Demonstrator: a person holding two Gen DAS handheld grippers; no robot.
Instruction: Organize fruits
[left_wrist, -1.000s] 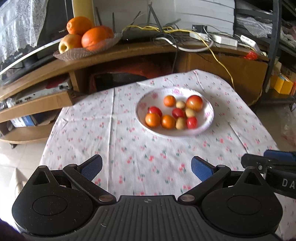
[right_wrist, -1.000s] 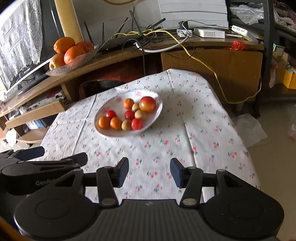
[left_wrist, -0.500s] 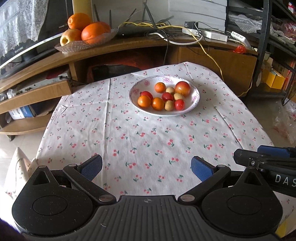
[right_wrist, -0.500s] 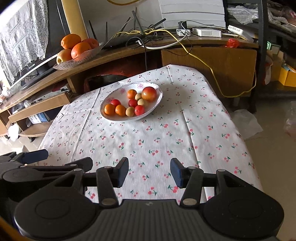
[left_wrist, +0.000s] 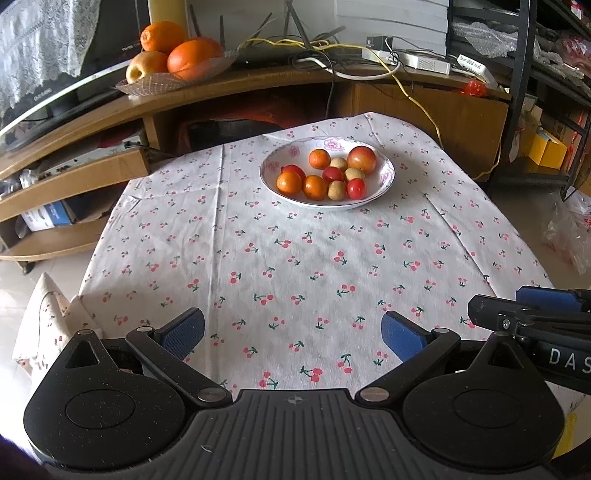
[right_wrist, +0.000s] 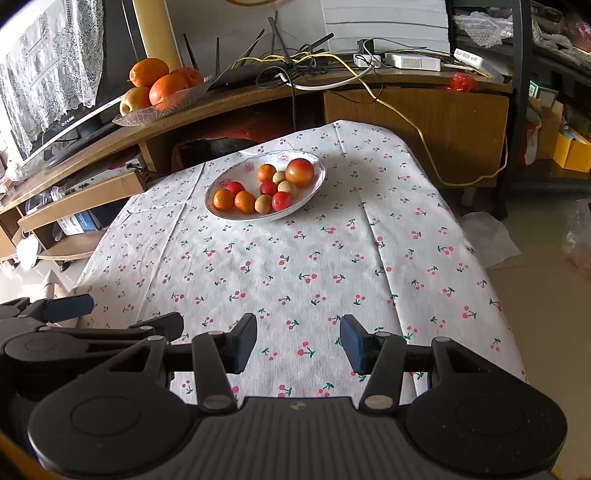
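You held both the left gripper (left_wrist: 292, 328) and right gripper (right_wrist: 298, 341) with fingers apart and empty; all small fruits (left_wrist: 320, 187) already lay inside the white flowered bowl (left_wrist: 388, 176).

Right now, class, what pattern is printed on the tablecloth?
The tablecloth is white with small red cherries on green stems, clearest in the left wrist view.

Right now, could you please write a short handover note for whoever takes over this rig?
Left gripper: jaws open, empty, above the near edge of the tablecloth.
Right gripper: jaws open, empty, beside it.
The white bowl sits at the far side of the cloth and holds all the small fruits, mixed together.
Done: nothing sorted yet.
Left: reach the bowl and organize the fruits.
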